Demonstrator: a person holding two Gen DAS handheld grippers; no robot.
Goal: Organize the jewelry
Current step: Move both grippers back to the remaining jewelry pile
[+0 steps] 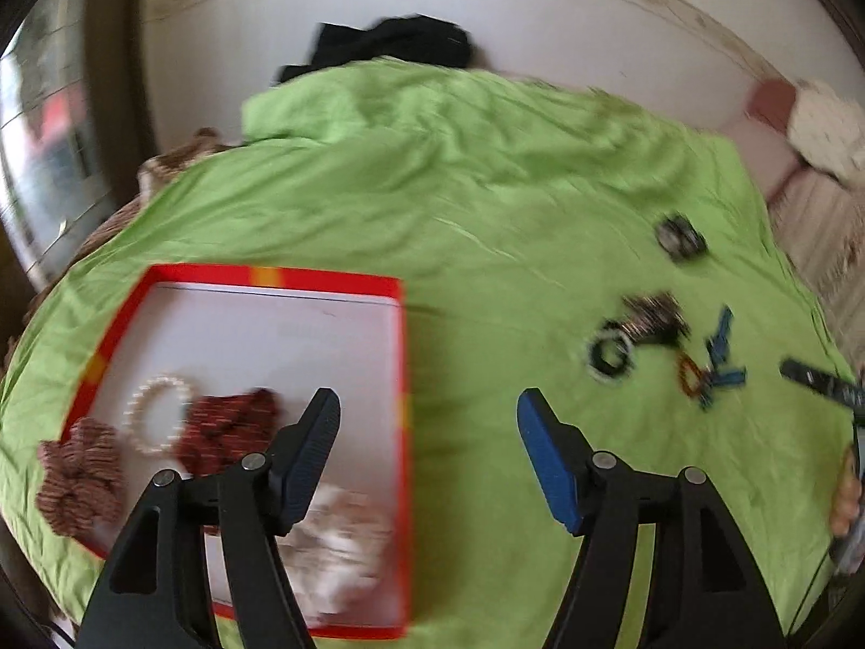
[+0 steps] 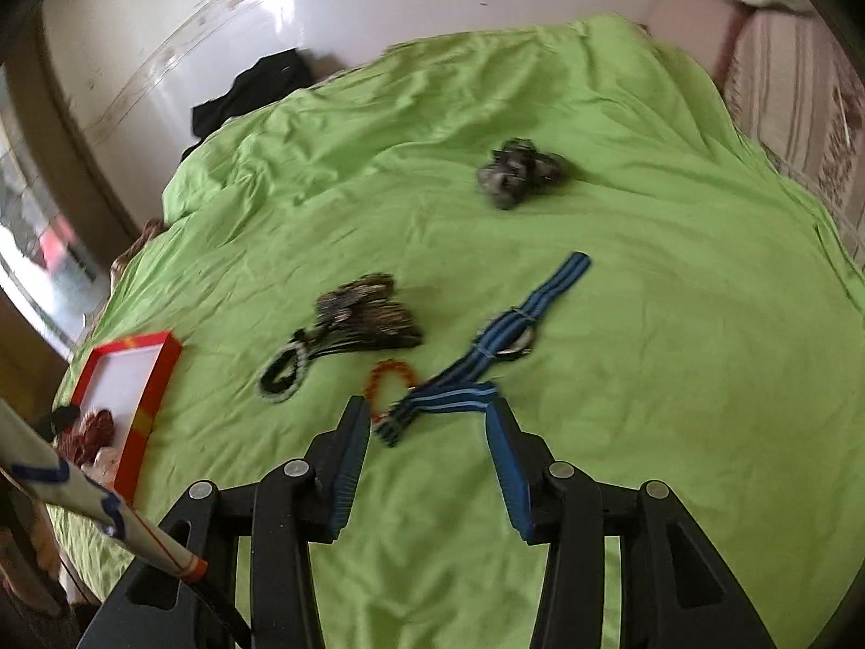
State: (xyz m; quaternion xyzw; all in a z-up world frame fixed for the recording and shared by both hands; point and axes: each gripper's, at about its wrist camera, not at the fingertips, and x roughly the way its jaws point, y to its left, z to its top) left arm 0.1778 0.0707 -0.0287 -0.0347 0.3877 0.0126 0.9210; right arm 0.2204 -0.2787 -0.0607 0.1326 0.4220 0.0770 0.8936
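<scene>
A red-rimmed box [image 1: 403,357] lies on the green sheet at the left, holding a pearl bracelet [image 1: 157,414], a dark red scrunchie [image 1: 232,427] and a pale scrunchie [image 1: 346,546]; a brown scrunchie [image 1: 81,478] hangs over its left rim. My left gripper [image 1: 427,405] is open and empty above the box's right edge. My right gripper [image 2: 427,414] is open and empty just short of a blue striped strap [image 2: 503,335] and an orange bead bracelet [image 2: 392,373]. A black bead bracelet [image 2: 284,370], a dark bundle [image 2: 373,313] and a grey scrunchie [image 2: 516,170] lie farther off.
The green sheet [image 2: 649,378] covers a bed beside a white wall. Black cloth [image 1: 389,46] lies at the far edge. A striped pillow [image 2: 789,86] sits at the right. The red-rimmed box [image 2: 157,384] shows at the right wrist view's left.
</scene>
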